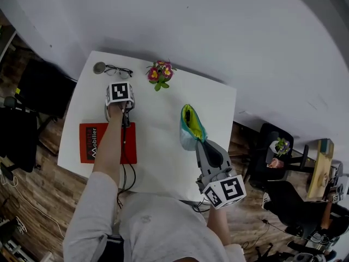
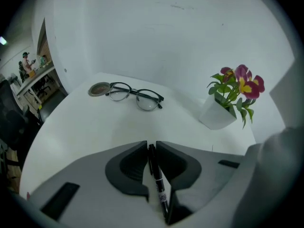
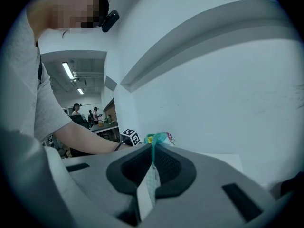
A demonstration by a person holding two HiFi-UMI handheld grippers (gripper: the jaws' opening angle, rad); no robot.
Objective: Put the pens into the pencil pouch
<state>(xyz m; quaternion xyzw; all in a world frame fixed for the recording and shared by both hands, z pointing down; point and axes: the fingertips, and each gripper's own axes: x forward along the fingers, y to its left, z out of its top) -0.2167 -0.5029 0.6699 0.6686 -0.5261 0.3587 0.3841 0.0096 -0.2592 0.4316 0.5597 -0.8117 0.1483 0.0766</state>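
My left gripper [image 2: 151, 148] is shut on a black pen [image 2: 157, 179], which runs back between the jaws; in the head view it hangs over the table's left half [image 1: 121, 105] above the red book. My right gripper [image 1: 203, 142] is shut on the lower edge of the pencil pouch [image 1: 191, 125], a pale teal pouch with a yellow-green lining, held up with its mouth open toward the far side. Between the right jaws the pouch [image 3: 151, 175] shows as a thin pale strip with a teal edge.
On the white table [image 1: 158, 162] lie a red book [image 1: 103, 142] at the left, black-framed glasses [image 1: 118, 70] and a small round disc [image 1: 99, 67] at the back left, and a small white pot of flowers [image 1: 160, 73] at the back. A black cable [image 1: 126, 168] trails off the front edge.
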